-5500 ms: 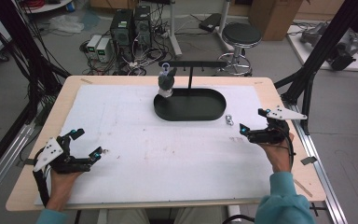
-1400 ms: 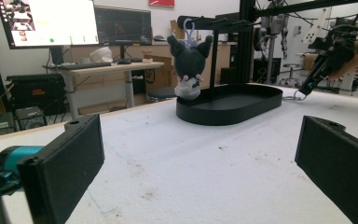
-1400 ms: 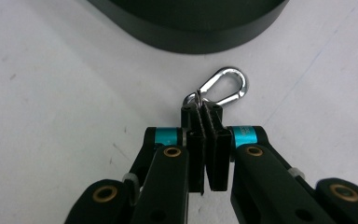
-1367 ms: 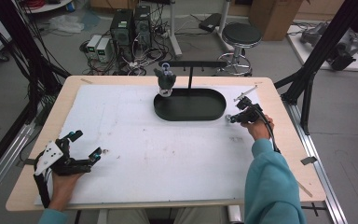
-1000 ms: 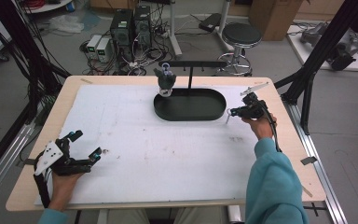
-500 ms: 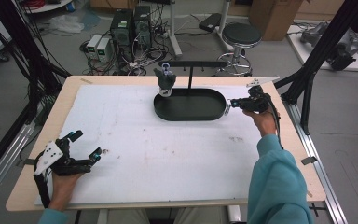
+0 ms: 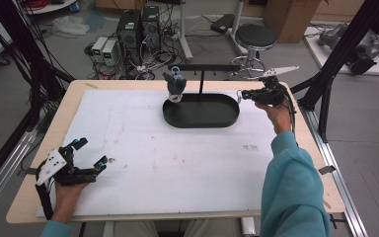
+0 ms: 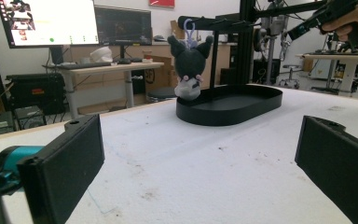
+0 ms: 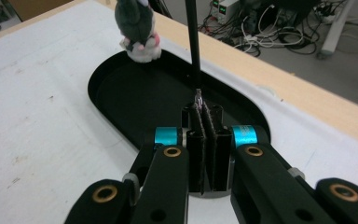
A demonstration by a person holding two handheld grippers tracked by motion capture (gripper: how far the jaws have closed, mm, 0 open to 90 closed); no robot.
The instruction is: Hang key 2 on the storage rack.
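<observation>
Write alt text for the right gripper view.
The right gripper, jaws shut on a small metal ring, hangs above an oval black tray on a white table. A dark plush toy hangs at the tray's far end, and a thin black post rises from the tray.

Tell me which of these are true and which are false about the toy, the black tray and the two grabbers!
1. A dark plush toy hangs from the bar of the black stand. True.
2. The right gripper has its jaws wide open. False: in the right gripper view the jaws are shut, pinching a small metal ring.
3. The left gripper is open with nothing between its jaws. True.
4. The plush toy lies flat in the middle of the white mat. False: it hangs over one end of the black oval tray.
5. The right gripper is held up beside the tray's other end. True.
</observation>
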